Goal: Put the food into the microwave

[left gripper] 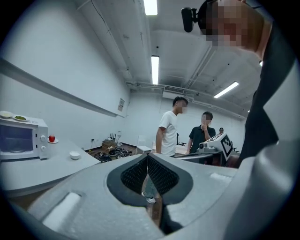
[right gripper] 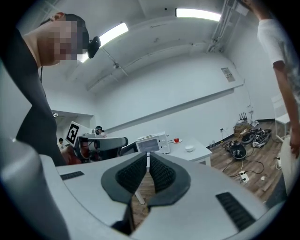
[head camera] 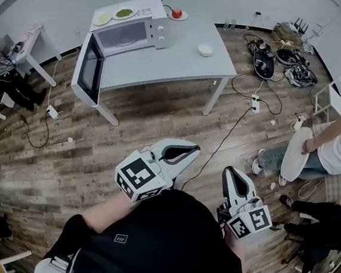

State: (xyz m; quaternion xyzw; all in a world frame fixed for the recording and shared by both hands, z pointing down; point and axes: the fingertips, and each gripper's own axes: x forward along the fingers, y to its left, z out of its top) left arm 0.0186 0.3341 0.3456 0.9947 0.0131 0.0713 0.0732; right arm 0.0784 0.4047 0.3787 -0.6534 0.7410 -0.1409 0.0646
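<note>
A white microwave (head camera: 132,33) stands on the white table (head camera: 165,63) with its door (head camera: 88,68) swung wide open to the left. On its top lie two plates, one with green food (head camera: 124,13) and a paler one (head camera: 102,18). A red apple (head camera: 177,13) on a saucer sits behind the microwave, and a small white bowl (head camera: 206,49) lies to the right. My left gripper (head camera: 193,148) and right gripper (head camera: 230,170) are held over the wooden floor, well short of the table, both shut with nothing between the jaws. The right gripper view faces the microwave (right gripper: 150,143).
A seated person (head camera: 337,149) holds a round white board (head camera: 295,154) at the right. Cables and a power strip (head camera: 254,103) trail across the floor beside the table leg. Gear is piled at the back right (head camera: 280,56). Two people (left gripper: 171,126) stand in the left gripper view.
</note>
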